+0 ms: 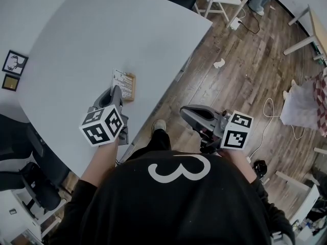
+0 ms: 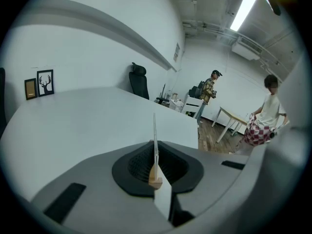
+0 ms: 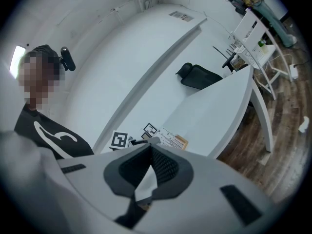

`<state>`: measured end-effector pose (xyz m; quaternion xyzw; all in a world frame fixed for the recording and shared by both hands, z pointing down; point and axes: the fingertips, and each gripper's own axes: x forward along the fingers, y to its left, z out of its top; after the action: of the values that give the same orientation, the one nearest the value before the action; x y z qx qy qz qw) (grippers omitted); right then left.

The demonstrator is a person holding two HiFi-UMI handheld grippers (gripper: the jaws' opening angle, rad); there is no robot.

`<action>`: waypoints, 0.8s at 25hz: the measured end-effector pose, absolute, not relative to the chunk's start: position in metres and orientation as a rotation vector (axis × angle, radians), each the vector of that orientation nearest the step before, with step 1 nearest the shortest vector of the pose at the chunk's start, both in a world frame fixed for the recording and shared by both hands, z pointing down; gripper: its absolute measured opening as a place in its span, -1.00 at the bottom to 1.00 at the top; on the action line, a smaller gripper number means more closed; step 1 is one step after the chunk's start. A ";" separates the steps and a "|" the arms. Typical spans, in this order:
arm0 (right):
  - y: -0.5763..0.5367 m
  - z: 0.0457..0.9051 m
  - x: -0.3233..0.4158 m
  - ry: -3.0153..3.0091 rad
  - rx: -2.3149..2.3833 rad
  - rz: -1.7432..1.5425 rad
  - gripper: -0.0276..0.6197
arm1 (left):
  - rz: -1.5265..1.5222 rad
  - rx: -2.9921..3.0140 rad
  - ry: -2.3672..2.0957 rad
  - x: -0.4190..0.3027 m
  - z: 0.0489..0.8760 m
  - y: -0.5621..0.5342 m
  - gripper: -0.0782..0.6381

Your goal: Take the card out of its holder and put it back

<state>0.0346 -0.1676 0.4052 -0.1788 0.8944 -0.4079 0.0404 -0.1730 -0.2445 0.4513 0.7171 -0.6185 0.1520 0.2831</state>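
Observation:
A white printed card (image 1: pixel 121 82) stands on edge at a small wooden holder (image 1: pixel 130 88) near the table's front edge. My left gripper (image 1: pixel 116 92) reaches it from the near side and is shut on the card. In the left gripper view the card (image 2: pixel 154 130) shows edge-on between the black pads, with the holder (image 2: pixel 155 178) at its lower end; I cannot tell how deep the card sits in the slot. My right gripper (image 1: pixel 187 112) hangs off the table over the floor, shut and empty. Its own view shows the card and holder (image 3: pixel 173 140) ahead of it.
The white table (image 1: pixel 102 29) curves away, its edge (image 1: pixel 190 55) running to the right of the holder. Two small picture frames (image 1: pixel 14 63) lie at its far left. A black office chair (image 1: pixel 31 185) stands below left. Two people (image 2: pixel 268 111) stand across the room.

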 end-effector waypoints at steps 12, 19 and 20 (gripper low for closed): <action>-0.160 0.403 0.034 2.744 -0.558 -1.243 -0.90 | 0.397 1.937 -1.588 -0.168 0.461 -0.243 -0.67; -0.149 0.398 0.039 2.756 -0.573 -1.226 -0.90 | 0.300 1.968 -1.583 -0.168 0.451 -0.238 -0.36; -0.146 0.397 0.040 2.759 -0.575 -1.220 -0.90 | 0.293 1.968 -1.594 -0.171 0.448 -0.236 -0.34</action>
<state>0.0400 -0.1463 0.3968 -0.1870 0.8979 -0.3970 0.0354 -0.1707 -0.2357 0.4478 0.7383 -0.5981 0.1098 0.2917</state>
